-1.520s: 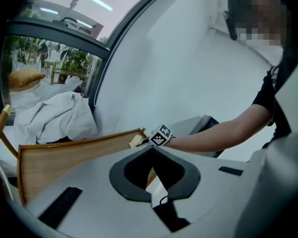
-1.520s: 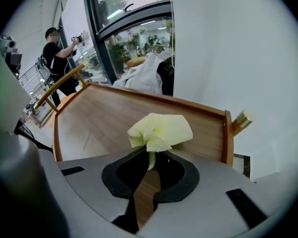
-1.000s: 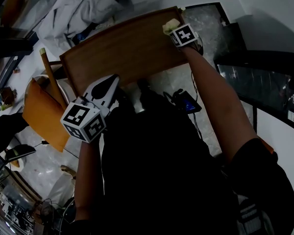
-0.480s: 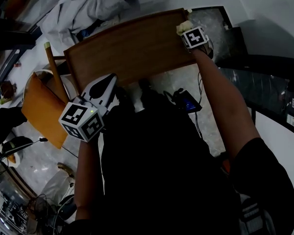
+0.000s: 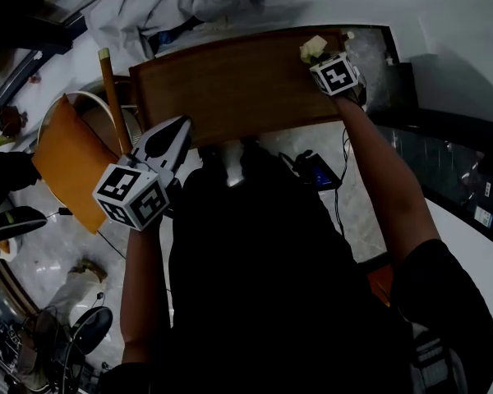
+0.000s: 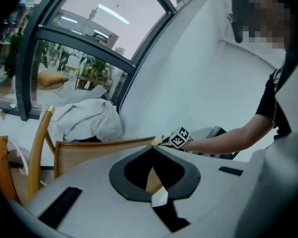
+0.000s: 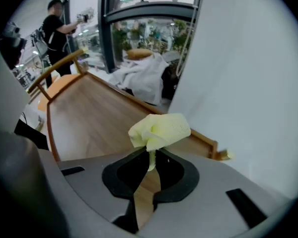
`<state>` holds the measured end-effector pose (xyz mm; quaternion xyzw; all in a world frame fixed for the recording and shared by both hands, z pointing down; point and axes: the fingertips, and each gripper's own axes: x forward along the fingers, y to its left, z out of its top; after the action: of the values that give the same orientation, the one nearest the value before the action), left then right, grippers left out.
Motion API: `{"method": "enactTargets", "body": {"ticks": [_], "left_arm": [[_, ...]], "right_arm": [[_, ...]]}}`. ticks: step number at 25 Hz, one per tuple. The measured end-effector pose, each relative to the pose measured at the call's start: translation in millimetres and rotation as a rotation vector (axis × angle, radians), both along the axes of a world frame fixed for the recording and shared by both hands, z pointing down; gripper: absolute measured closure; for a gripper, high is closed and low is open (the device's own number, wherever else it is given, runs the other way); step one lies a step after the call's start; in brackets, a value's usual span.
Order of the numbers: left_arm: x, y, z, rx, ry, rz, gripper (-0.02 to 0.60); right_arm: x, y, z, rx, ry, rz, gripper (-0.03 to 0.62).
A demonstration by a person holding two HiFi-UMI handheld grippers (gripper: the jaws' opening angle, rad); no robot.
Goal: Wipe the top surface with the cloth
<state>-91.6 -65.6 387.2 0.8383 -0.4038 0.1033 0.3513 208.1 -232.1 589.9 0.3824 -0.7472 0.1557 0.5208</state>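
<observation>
The left gripper (image 5: 179, 125) hangs by the near left corner of the wooden top (image 5: 230, 89), jaws shut with nothing between them, parked clear of the wiping path, I judge. At the far right corner the right gripper (image 7: 150, 157) has its jaws closed on the yellow cloth (image 7: 159, 129) — the bunched wad pokes forward beside the rim, likely so a stroke can start from that end.

I find my head camera high, facing steeply down on the wooden top (image 5: 230, 89). The left gripper (image 5: 184, 126) camera sits back, looking across it; the right gripper (image 5: 319, 58) camera rides close behind the cloth (image 7: 159, 130). All three share that top.
</observation>
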Motion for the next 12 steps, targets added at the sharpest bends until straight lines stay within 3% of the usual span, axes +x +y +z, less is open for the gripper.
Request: {"method": "enactTargets", "body": {"ticks": [5,12], "left_arm": [[-55.1,4.9,-4.5,0.015,-0.004,-0.058,0.572],[-117.4,29.4,-0.5,0.004,-0.009,-0.097,0.572]], "right_arm": [[-160.9,35.1,-12.3,-0.037,-0.24,-0.176,0.546],[-338.9,82.8,-16.0,-0.121,-0.374,-0.369,0.546]]}}
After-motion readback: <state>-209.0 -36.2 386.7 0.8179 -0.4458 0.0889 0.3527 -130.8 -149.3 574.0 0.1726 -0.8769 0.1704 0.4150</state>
